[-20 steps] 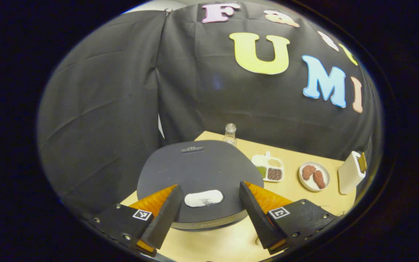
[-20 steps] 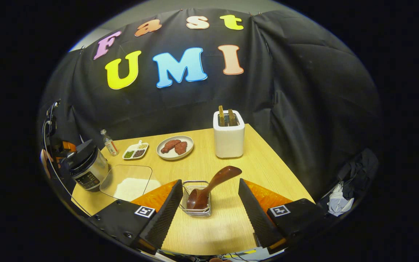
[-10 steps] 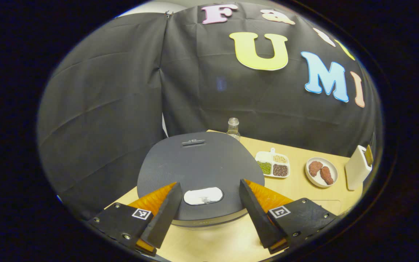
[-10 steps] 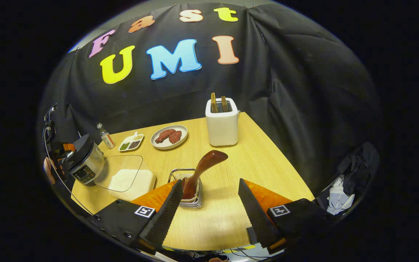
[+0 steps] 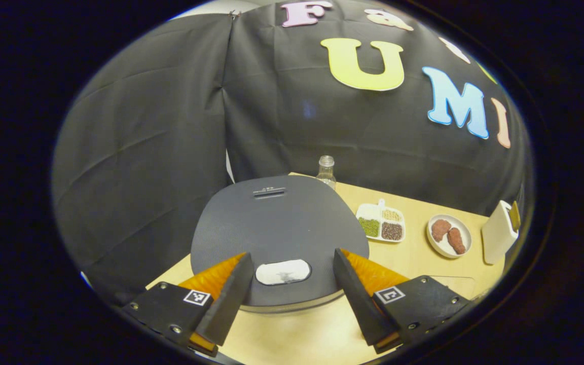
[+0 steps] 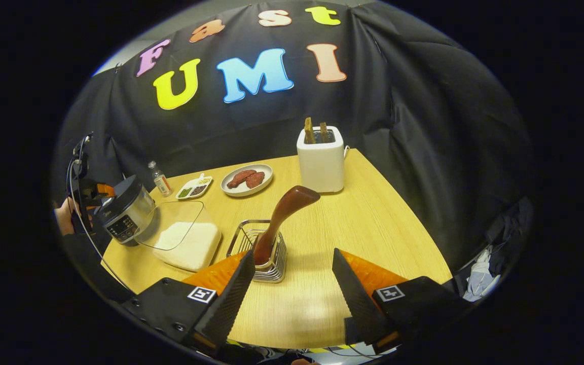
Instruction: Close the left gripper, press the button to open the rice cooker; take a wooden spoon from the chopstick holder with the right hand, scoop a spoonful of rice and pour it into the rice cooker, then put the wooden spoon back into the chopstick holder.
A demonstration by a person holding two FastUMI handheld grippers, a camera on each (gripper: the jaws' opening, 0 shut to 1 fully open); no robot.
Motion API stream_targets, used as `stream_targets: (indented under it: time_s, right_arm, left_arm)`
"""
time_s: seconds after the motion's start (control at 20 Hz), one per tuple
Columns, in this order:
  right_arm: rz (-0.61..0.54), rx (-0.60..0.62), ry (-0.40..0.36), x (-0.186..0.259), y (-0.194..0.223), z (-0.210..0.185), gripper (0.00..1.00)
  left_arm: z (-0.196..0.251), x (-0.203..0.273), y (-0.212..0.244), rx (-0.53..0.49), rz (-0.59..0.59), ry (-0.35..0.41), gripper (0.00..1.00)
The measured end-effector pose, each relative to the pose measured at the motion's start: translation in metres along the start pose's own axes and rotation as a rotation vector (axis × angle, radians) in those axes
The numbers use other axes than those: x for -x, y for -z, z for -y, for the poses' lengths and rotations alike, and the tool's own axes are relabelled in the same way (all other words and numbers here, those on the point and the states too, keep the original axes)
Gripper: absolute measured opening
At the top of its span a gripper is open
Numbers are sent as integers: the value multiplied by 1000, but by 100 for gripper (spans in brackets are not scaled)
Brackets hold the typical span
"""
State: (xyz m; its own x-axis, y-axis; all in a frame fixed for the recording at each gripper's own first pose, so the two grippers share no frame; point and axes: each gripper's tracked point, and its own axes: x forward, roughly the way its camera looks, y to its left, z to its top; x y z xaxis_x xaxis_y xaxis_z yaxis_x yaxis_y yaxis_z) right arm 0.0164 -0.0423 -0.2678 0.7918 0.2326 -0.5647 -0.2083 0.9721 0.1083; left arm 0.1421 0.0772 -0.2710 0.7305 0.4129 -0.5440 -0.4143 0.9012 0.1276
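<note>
In the left gripper view the rice cooker's dark lid (image 5: pixel 277 228) is down, with a white oval button (image 5: pixel 283 271) at its near edge. My left gripper (image 5: pixel 289 296) hangs open just above, its fingers either side of the button. In the right gripper view the cooker (image 6: pixel 125 218) stands at the table's left, the left gripper (image 6: pixel 86 195) beside it. A brown wooden spoon (image 6: pixel 282 215) leans in the wire chopstick holder (image 6: pixel 261 253). My right gripper (image 6: pixel 292 299) is open, close in front of the holder. A clear-lidded tub of white rice (image 6: pixel 185 238) lies between cooker and holder.
A small bottle (image 6: pixel 160 178), a divided dish of grains (image 6: pixel 194 186), a plate with brown meat pieces (image 6: pixel 246 179) and a white toaster holding bread (image 6: pixel 321 159) line the back of the wooden table (image 6: pixel 373 228). Black cloth walls close in behind and to the right.
The right gripper has drawn nearer the holder, and the spoon now stands more upright in view. The left gripper shifted slightly over the lid; the button stays between its open fingers.
</note>
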Motion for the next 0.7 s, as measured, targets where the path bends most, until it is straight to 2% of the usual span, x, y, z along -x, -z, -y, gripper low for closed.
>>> stream_targets:
  time_s: [0.15,0.3,0.4,0.45,0.5,0.7]
  right_arm:
    - [57,7,18,5,-19,1,99]
    - [112,8,47,11,-45,-7,98]
    - [169,9,43,18,-74,-23,98]
    - [204,19,38,24,-92,-32,98]
    - [235,37,39,29,-106,-39,98]
    - [366,86,50,66,-170,-72,98]
  left_arm:
    - [4,17,3,-18,-24,-6,100]
    - [16,54,-16,-108,17,50,98]
    - [22,88,-51,-184,121,103,99]
    - [25,112,-79,-217,212,137,99]
    - [27,132,-99,-230,269,171,97]
    - [18,224,-164,-175,447,312,99]
